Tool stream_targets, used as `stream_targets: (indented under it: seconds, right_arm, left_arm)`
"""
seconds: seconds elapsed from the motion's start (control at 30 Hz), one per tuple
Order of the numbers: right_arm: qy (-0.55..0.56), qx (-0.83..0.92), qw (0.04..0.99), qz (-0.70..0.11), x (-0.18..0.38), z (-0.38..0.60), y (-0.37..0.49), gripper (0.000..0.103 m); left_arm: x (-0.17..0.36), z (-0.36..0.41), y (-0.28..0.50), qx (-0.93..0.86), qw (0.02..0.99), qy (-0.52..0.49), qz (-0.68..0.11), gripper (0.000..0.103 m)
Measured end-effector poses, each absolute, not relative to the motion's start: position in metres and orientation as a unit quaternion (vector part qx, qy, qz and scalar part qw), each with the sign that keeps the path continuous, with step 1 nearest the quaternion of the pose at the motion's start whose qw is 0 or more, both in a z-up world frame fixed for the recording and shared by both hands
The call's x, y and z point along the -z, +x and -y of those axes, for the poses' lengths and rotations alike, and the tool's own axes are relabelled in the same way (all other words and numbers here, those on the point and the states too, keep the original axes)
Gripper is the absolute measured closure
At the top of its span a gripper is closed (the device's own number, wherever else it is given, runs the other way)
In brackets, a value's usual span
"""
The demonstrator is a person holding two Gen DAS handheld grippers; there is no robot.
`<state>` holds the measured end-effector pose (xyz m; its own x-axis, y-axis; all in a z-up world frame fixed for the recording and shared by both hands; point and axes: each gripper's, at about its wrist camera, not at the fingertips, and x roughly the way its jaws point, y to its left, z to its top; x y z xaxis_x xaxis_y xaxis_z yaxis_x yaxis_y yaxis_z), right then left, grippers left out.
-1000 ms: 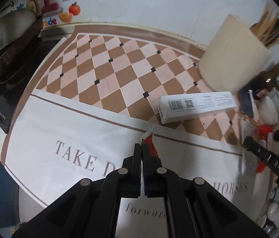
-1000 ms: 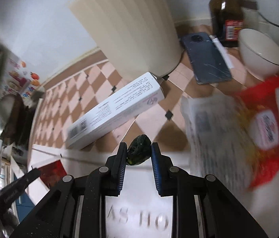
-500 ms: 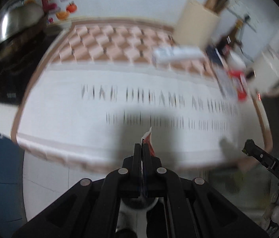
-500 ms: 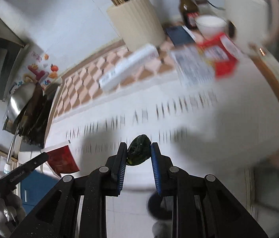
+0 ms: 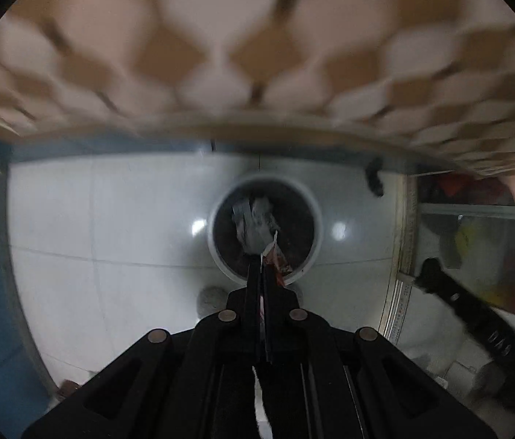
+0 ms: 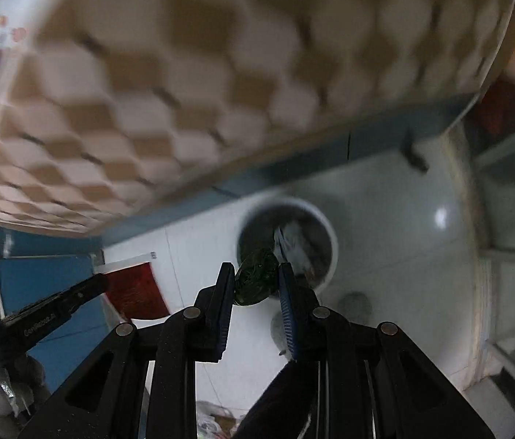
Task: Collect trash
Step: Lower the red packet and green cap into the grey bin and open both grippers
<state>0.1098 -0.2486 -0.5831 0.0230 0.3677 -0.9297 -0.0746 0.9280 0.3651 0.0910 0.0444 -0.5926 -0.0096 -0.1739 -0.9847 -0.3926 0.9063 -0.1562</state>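
Left tongs (image 5: pixel 261 267) pinching the red wrapper (image 5: pixel 275 258) and right tongs (image 6: pixel 256 281) pinching the dark green wad (image 6: pixel 255 281) should centre over the bin (image 6: pixel 325 226), then release

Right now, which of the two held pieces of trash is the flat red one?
The red wrapper, pinched in the left hand-held gripper; the right hand-held gripper holds a rounded dark green wad.

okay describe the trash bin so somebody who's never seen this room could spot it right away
Look down at the glossy white tiled floor, just out from the edge of the counter with the brown-and-pink checkered cloth. The bin is the round white-rimmed bucket standing there, dark inside with crumpled pale paper in it. It is the only round open container on that floor.
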Motion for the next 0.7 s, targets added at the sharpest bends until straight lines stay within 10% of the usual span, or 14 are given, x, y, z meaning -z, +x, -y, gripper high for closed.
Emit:
stream_targets:
  seconds: [0.4, 0.43, 0.53, 0.7]
  right_arm:
    - [0.080, -0.147, 0.636, -0.753, 0.861, 0.238, 0.108, 0.066]
    - [0.079, -0.147, 0.637, -0.753, 0.866, 0.238, 0.110, 0.048]
    - [0.055, -0.142, 0.648, -0.746, 0.868, 0.240, 0.112, 0.007]
    - [-0.011, -0.113, 0.678, -0.726, 0.845, 0.241, 0.112, 0.000]
  left_arm:
    - [0.805, -0.014, 0.100, -0.107, 0.641, -0.135, -0.748, 0.098]
    - [0.807, -0.012, 0.097, -0.111, 0.644, -0.128, -0.746, 0.089]
    - [0.799, -0.016, 0.090, -0.135, 0.659, -0.115, -0.731, 0.000]
    - [0.764, -0.017, 0.081, -0.156, 0.667, -0.097, -0.722, 0.000]
